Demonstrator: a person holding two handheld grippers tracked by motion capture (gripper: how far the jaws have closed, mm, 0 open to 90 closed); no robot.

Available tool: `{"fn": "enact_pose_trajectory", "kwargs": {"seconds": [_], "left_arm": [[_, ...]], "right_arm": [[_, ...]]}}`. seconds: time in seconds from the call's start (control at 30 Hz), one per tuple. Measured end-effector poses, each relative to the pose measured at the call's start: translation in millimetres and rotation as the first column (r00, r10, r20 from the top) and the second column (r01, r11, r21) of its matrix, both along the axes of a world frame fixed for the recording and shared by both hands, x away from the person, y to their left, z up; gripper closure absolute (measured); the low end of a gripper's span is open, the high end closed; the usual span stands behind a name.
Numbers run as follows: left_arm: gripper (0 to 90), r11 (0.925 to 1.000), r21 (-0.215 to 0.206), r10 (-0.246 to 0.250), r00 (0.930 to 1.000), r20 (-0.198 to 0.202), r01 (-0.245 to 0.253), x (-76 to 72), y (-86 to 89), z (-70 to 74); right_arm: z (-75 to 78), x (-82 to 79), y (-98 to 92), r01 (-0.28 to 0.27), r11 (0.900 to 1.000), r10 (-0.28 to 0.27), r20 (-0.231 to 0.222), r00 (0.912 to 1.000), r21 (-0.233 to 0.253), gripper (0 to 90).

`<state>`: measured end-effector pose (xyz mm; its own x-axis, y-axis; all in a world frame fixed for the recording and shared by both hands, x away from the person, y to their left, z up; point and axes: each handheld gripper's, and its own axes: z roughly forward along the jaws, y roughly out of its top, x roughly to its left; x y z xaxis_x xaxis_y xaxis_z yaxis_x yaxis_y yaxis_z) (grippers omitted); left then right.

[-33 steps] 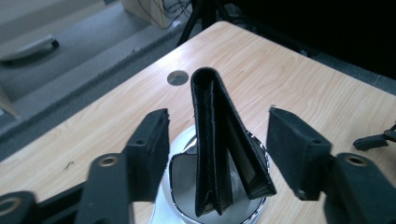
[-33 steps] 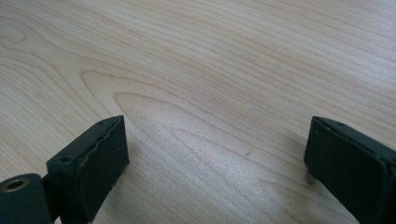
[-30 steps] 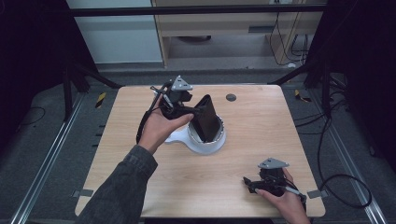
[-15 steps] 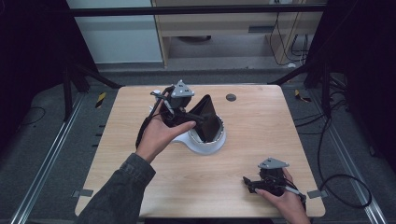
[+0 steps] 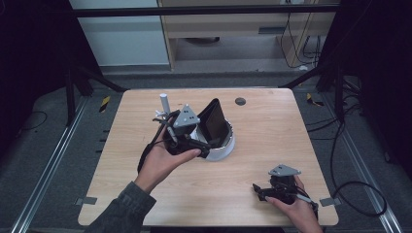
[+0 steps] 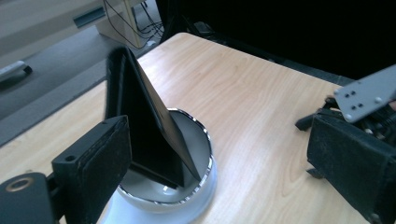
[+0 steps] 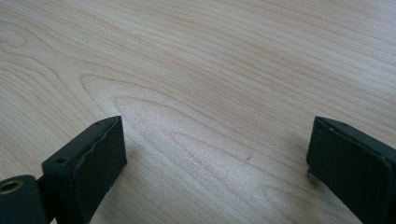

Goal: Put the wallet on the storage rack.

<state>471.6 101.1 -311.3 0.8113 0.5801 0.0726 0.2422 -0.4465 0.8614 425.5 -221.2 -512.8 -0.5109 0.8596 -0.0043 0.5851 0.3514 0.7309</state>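
Observation:
A white bowl (image 5: pixel 224 149) with a shiny rim (image 6: pixel 198 184) sits mid-table. A black folded case (image 5: pixel 214 121) stands tilted inside it, leaning on the rim (image 6: pixel 140 116). My left gripper (image 5: pixel 201 145) is held at the bowl's near-left side, jaws open wide on either side of the bowl (image 6: pixel 219 186), touching neither the bowl nor the case. My right gripper (image 5: pixel 258 191) rests low at the front right of the table, open, with bare wood between its jaws (image 7: pixel 215 163). The left gripper view also shows it (image 6: pixel 369 93), far right.
The wooden table (image 5: pixel 272 126) has a small dark round spot (image 5: pixel 240 101) near its far edge. A short white cylinder (image 5: pixel 163 102) stands upright just behind the left gripper. Black frame bars and cables ring the table.
My left gripper has drawn back toward the near side, away from the black case. The case stays leaning in the bowl. The right gripper has not moved.

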Motion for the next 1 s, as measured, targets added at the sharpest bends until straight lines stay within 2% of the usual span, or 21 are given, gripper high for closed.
{"fn": "enact_pose_trajectory", "kwargs": {"seconds": [0.2, 0.23, 0.27, 0.5, 0.53, 0.57, 0.67, 0.73, 0.77, 0.83, 0.9, 0.97, 1.0], "left_arm": [[6.3, 0.9998, 0.006, -0.018, 0.9997, -0.016, 0.018, -13.0, 2.9, -21.0], [6.3, 0.9998, 0.008, -0.02, 0.9994, -0.026, 0.021, -15.9, 4.0, -29.0], [6.2, 0.9998, 0.008, -0.02, 0.9994, -0.026, 0.021, -15.9, 4.0, -29.0], [5.8, 0.9996, 0.016, -0.024, 0.9962, -0.083, 0.025, -27.1, 11.2, -69.1], [5.8, 0.9995, 0.009, -0.03, 0.9943, -0.102, 0.031, -29.0, 14.2, -79.7], [5.6, 0.9995, 0.009, -0.03, 0.9943, -0.102, 0.031, -29.0, 14.2, -79.7], [5.6, 0.9993, 0.03, -0.018, 0.9918, -0.127, 0.022, -32.0, 22.8, -99.9], [5.6, 0.9995, 0.025, -0.015, 0.9886, -0.15, 0.019, -33.4, 33.3, -112.7], [5.6, 0.9995, 0.025, -0.015, 0.9886, -0.15, 0.019, -33.4, 33.3, -112.7], [5.7, 0.9997, 0.023, 0.0, 0.9879, -0.155, 0.004, -33.4, 45.9, -122.9], [5.9, 0.9978, 0.057, 0.04, 0.9901, -0.134, -0.033, -32.7, 59.1, -132.7], [5.9, 0.988, 0.118, 0.111, 0.9892, -0.096, -0.1, -30.9, 74.4, -144.6], [6.0, 0.9802, 0.133, 0.158, 0.9839, -0.083, -0.146, -29.3, 84.4, -152.8]], "right_arm": [[-0.1, 0.6, 0.2, -0.001, 1.0, 0.001, -0.001, 1.0, 0.0, 4.3], [-0.1, 0.6, 0.3, -0.001, 1.0, 0.001, 0.0, 1.0, 0.0, 4.4], [-0.1, 0.6, 0.2, -0.001, 1.0, 0.001, 0.0, 1.0, 0.0, 4.3], [-0.2, 1.1, 0.4, -0.004, 1.0, 0.004, 0.0, 1.0, -0.001, 3.9], [-0.1, 1.0, 0.4, -0.003, 1.0, 0.003, -0.001, 1.0, -0.001, 3.8], [-0.1, 1.0, 0.4, -0.003, 1.0, 0.003, -0.001, 1.0, -0.001, 3.8], [-0.2, 1.1, 0.5, -0.003, 1.0, 0.003, -0.001, 1.0, -0.001, 3.6], [-0.2, 1.2, 0.8, -0.004, 1.0, 0.004, -0.004, 1.0, -0.001, 3.0], [-0.2, 1.2, 0.8, -0.004, 1.0, 0.004, -0.004, 1.0, -0.001, 3.0], [-0.2, 1.8, 1.1, -0.009, 1.0, 0.009, -0.006, 0.9999, -0.006, 1.8], [-0.3, 2.4, 1.2, -0.02, 1.0, 0.019, -0.011, 0.9998, -0.006, 0.6], [-0.2, 3.1, 0.9, -0.022, 1.0, 0.022, -0.012, 0.9997, -0.007, 0.4], [-0.2, 3.5, 0.7, -0.025, 1.0, 0.025, -0.012, 0.9996, -0.008, 0.4]]}}
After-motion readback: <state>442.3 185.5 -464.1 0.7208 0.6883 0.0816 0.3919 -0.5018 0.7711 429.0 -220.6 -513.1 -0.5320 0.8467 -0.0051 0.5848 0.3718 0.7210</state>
